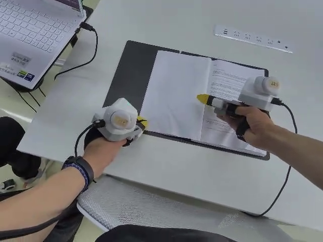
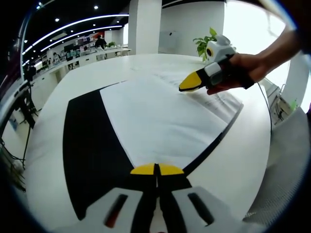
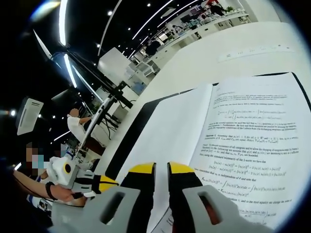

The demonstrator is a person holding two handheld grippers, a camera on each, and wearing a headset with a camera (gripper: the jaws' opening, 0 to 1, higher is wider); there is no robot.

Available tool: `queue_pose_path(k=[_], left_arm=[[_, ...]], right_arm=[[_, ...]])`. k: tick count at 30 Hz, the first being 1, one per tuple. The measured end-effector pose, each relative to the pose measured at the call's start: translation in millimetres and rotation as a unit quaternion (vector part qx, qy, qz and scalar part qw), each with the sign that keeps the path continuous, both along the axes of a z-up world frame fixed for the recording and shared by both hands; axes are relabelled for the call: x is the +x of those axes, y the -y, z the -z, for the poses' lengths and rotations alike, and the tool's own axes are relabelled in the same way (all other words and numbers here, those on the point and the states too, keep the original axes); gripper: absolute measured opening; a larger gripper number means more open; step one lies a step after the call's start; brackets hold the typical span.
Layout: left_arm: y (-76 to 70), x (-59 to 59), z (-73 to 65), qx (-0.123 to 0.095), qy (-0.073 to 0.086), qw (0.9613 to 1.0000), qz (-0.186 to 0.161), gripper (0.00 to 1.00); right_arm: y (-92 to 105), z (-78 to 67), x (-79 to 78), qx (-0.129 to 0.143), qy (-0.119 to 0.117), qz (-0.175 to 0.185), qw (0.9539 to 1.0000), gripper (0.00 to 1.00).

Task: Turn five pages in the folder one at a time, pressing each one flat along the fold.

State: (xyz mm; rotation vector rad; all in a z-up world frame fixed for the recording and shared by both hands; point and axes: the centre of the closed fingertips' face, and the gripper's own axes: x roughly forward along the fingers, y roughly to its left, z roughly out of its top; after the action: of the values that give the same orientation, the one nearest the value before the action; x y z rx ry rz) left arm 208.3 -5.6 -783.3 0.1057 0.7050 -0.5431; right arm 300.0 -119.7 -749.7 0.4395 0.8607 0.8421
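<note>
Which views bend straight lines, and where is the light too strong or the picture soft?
Head view: even light, the folder edges straight, soft shadows. Left gripper view: fisheye curves the folder, the upper right is washed out, the left gripper looks soft. Right gripper view: same curving, ceiling lights streak, printed page sharp.

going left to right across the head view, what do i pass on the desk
laptop → left tool → blank turned page → right tool
</note>
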Motion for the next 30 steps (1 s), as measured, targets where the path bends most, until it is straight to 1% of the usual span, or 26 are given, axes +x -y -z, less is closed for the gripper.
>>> queue_pose_path(k=[4, 8, 9, 10, 14, 20, 27, 30], left_arm=[[-0.2, 0.3, 0.9, 0.000, 0.001, 1.0000, 0.000, 0.00], [-0.7, 1.2, 2.4, 0.000, 0.000, 1.0000, 0.001, 0.00], [-0.9, 1.5, 2.9, -0.001, 0.000, 1.0000, 0.002, 0.00], [-0.7, 1.3, 2.7, 0.000, 0.000, 1.0000, 0.002, 0.00], [-0.2, 0.9, 2.4, 0.000, 0.000, 1.0000, 0.003, 0.00], [-1.2, 2.2, 4.6, -0.001, 0.002, 1.0000, 0.006, 0.00], [-1.2, 3.0, 5.3, 0.000, 0.002, 1.0000, 0.008, 0.00], [-1.4, 3.3, 6.0, -0.001, 0.001, 1.0000, 0.008, 0.00]], right_arm=[[0.6, 7.5, 3.0, -0.005, 0.000, -0.004, 1.0000, 0.06], [4.3, 12.7, 7.2, -0.007, 0.003, -0.004, 1.0000, 0.00], [5.5, 14.2, 8.7, -0.007, 0.005, -0.004, 1.0000, 0.00], [5.2, 14.7, 8.6, -0.004, 0.003, -0.006, 1.0000, 0.00], [4.2, 14.5, 8.3, 0.002, 0.008, -0.014, 0.9999, 0.00], [3.0, 14.7, 12.8, 0.012, 0.015, -0.019, 0.9996, 0.00], [1.7, 14.1, 19.8, 0.024, 0.019, -0.021, 0.9993, 0.00], [3.4, 16.8, 26.8, 0.031, 0.021, -0.024, 0.9990, 0.00]])
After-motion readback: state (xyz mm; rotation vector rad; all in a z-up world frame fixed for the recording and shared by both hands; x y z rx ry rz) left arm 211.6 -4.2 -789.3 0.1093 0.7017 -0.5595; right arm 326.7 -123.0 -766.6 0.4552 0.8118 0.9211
